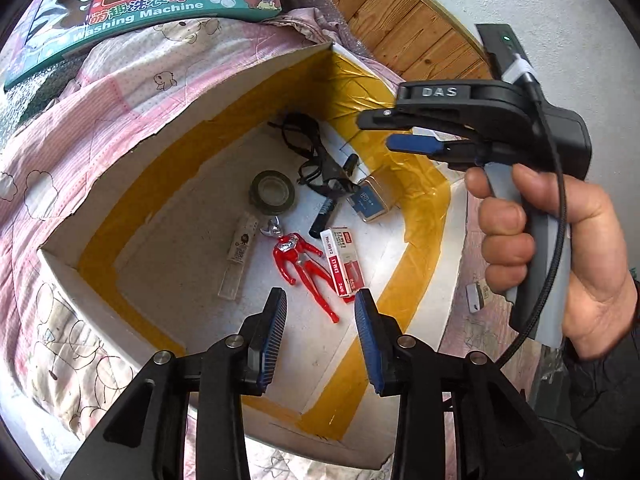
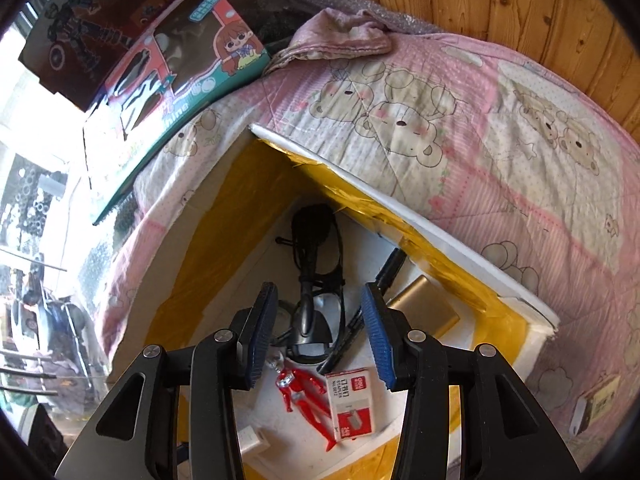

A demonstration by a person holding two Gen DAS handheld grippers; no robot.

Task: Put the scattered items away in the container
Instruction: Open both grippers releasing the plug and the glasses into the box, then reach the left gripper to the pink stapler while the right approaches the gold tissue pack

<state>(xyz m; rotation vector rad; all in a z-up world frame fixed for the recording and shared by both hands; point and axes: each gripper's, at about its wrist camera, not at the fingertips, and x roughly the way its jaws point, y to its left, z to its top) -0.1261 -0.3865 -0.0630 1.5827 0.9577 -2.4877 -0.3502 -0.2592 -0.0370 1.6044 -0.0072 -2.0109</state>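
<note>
A white foam box [image 1: 240, 84] [image 2: 444, 234] lined with yellow tape sits on a pink quilt. Inside lie a red toy figure [image 1: 298, 260] [image 2: 304, 396], a staples box [image 1: 340, 260] [image 2: 354, 404], a dark tape roll [image 1: 273, 192], a black cable bundle [image 1: 308, 152] [image 2: 316, 264], a black marker [image 1: 332, 200], a gold tin [image 1: 370, 200] [image 2: 426, 312] and a white tube [image 1: 240, 256]. My left gripper [image 1: 320, 300] hovers open above the figure, holding nothing. My right gripper [image 2: 318, 290] [image 1: 384, 132], held by a hand [image 1: 560, 260], is open and empty over the box's far side.
A small white and yellow item [image 1: 476, 296] [image 2: 592, 404] lies on the quilt [image 2: 460, 120] just outside the box's right wall. A toy washing machine carton [image 1: 140, 4] [image 2: 180, 80] rests at the back left. A wooden wall [image 2: 520, 0] borders the bed.
</note>
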